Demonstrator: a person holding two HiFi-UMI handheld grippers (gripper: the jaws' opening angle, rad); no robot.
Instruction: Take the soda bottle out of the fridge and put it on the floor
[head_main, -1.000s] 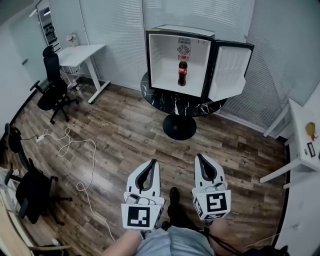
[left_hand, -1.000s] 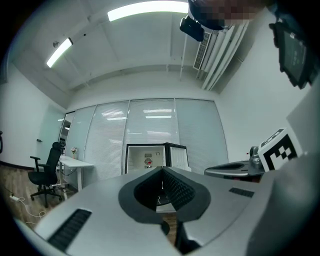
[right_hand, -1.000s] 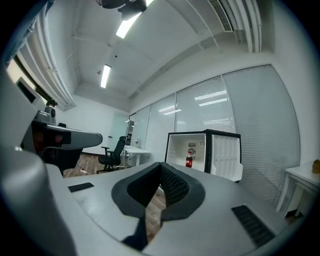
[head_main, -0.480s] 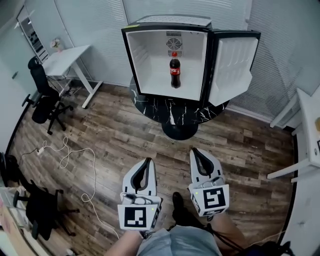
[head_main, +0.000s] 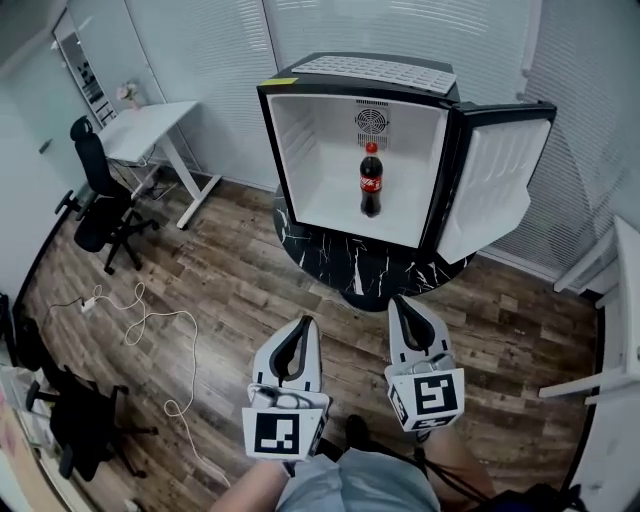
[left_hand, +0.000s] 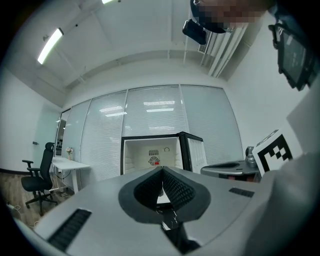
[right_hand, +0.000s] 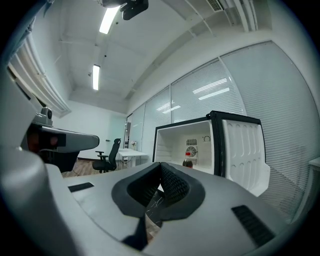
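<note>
A wood floor (head_main: 250, 290) spreads under one small fridge (head_main: 372, 70), which sits on one round black marble table (head_main: 345, 262) with its door (head_main: 500, 185) swung wide to the right. One white desk (head_main: 150, 120) stands at the far left by the blinds, with two black office chairs, one (head_main: 100, 195) beside the desk and one (head_main: 70, 420) at the lower left edge. The two grippers are held low in front of the person, side by side, pointing toward the fridge and well short of it: the left gripper (head_main: 305, 325) and the right gripper (head_main: 397, 303) each have their jaws pressed together on nothing. One soda bottle (head_main: 371, 180) stands upright on the fridge's inner floor, below the fan at the back.
</note>
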